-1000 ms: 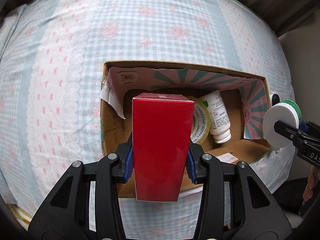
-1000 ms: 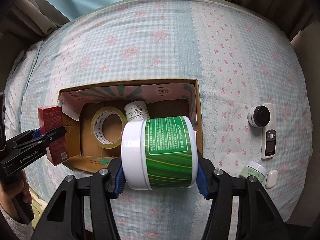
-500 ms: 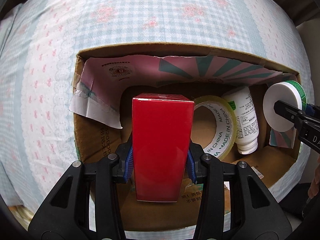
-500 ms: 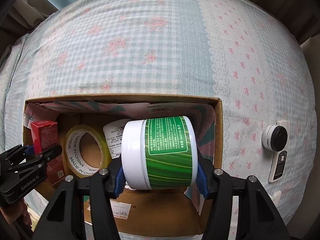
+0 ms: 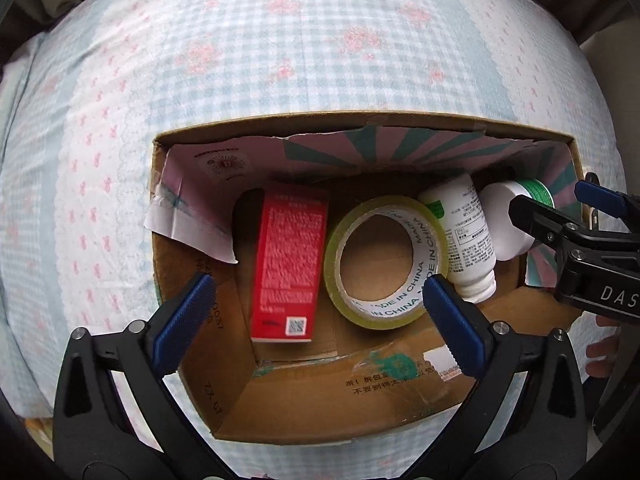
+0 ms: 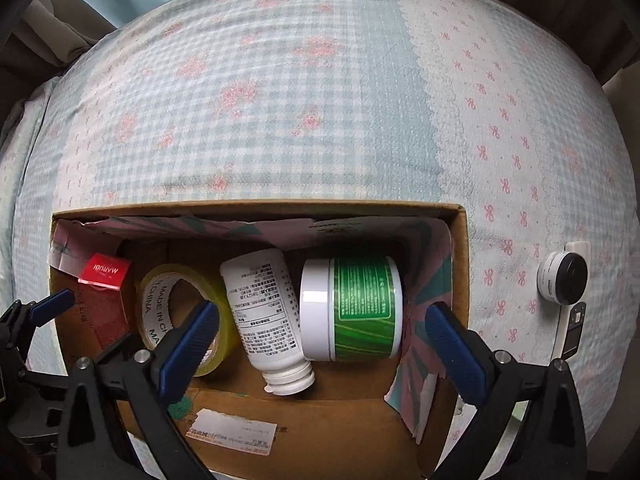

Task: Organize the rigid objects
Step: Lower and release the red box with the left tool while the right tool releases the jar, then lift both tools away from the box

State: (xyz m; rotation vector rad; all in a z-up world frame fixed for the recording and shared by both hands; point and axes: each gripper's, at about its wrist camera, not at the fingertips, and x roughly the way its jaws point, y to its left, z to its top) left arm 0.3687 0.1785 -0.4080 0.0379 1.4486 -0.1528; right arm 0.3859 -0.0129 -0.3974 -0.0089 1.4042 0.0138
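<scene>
An open cardboard box (image 5: 320,408) (image 6: 256,206) lies on the bed. Inside it lie a red carton (image 5: 290,264) (image 6: 105,300) at the left, a roll of clear tape (image 5: 386,262) (image 6: 182,316), a white bottle (image 5: 466,240) (image 6: 266,316) and a green-labelled white jar (image 5: 516,212) (image 6: 352,314) at the right. My left gripper (image 5: 316,320) is open and empty above the carton and the tape. My right gripper (image 6: 322,348) is open and empty above the jar; it also shows at the right of the left wrist view (image 5: 560,216).
The bed has a blue checked cover with pink bows (image 6: 320,100). On it, right of the box, lies a white device with a round black lens (image 6: 566,284). The box's inner flaps are pink and teal striped (image 5: 380,148).
Both grippers have opened over the box. The red carton has left my left gripper and the jar my right; both now lie inside the box.
</scene>
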